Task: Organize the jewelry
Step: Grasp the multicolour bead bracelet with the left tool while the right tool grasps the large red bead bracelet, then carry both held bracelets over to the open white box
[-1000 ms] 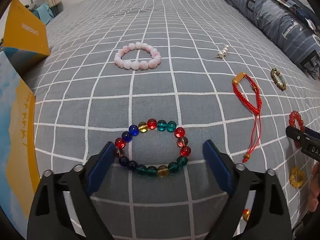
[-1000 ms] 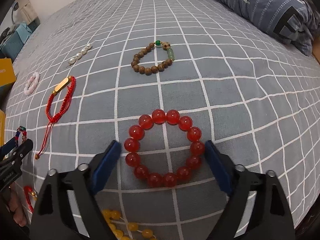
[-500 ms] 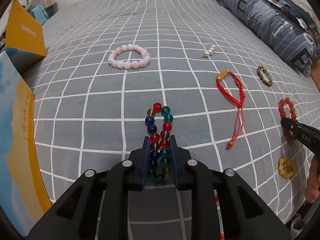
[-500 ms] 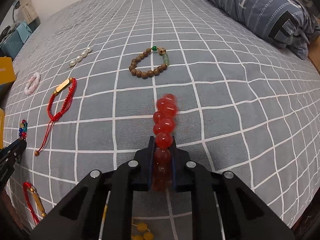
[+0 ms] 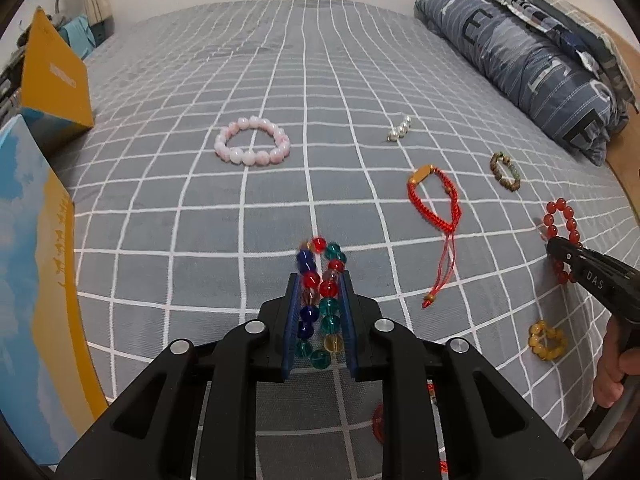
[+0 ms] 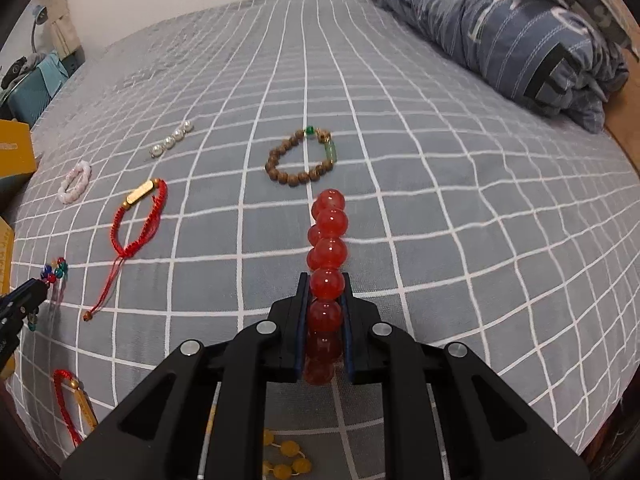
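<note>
Change since a second ago: both claws, then spread wide around flat bracelets, now pinch them into narrow loops.
Left gripper (image 5: 319, 312): jaws closing, nearly together, pads pressing the multicoloured glass bead bracelet (image 5: 320, 300); its far end pokes out toward 12 o'clock above the bedspread (image 5: 200, 240).
Right gripper (image 6: 323, 320): closed tight on the red bead bracelet (image 6: 326, 256), which stands out past the fingertips in a line toward 12 o'clock.
Pink bead bracelet (image 5: 252, 141): flat on the bed at 11 o'clock from the left claw, well apart.
Pearl strand (image 5: 399, 129): at 1 o'clock, far off.
Red cord bracelet (image 5: 434, 204): at 2 o'clock from the left claw, tails trailing toward the viewer.
Brown wooden bead bracelet (image 6: 302, 158): just beyond the red beads' tip, at 12 o'clock from the right claw.
Yellow bead bracelet (image 5: 546, 340): at 3 o'clock from the left claw, near the person's hand (image 5: 612, 364).
Second red cord bracelet (image 6: 74, 404): at 8 o'clock from the right claw.
Folded quilt (image 5: 520, 52): along the bed's right edge.
Yellow and blue boxes (image 5: 52, 80): at the left edge.
</note>
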The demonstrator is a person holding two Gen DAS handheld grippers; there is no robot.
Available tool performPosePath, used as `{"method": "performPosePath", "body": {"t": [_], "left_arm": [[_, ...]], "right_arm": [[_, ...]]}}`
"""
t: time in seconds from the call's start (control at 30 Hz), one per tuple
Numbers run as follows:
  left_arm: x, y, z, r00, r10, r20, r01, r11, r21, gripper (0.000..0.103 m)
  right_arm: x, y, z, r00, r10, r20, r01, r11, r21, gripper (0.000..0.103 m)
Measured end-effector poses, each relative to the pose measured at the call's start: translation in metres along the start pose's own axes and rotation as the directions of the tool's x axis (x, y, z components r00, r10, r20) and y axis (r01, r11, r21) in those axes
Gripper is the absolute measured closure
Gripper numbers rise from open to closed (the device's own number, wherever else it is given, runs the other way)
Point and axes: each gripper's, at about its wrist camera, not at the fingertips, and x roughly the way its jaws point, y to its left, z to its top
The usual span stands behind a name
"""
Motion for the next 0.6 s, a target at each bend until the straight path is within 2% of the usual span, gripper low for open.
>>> {"method": "performPosePath", "body": {"t": [0.13,0.37,0.6], "left_arm": [[-0.008,-0.003,0.001,0.999,0.016,0.051,-0.017,1.0,0.007,0.094],[-0.021,-0.003,0.003,0.995,-0.007,0.104,0.007,1.0,0.0,0.094],[-0.041,-0.006,0.003,0.981,-0.008,0.192,0.009,1.0,-0.004,0.094]], "right_arm": [[-0.009,0.004,0.0,0.999,0.012,0.048,-0.012,1.0,-0.011,0.09],[-0.026,0.013,0.001,0.989,0.012,0.145,-0.007,0.999,-0.038,0.09],[-0.041,0.019,0.0,0.974,-0.001,0.225,0.015,0.998,-0.064,0.09]]}}
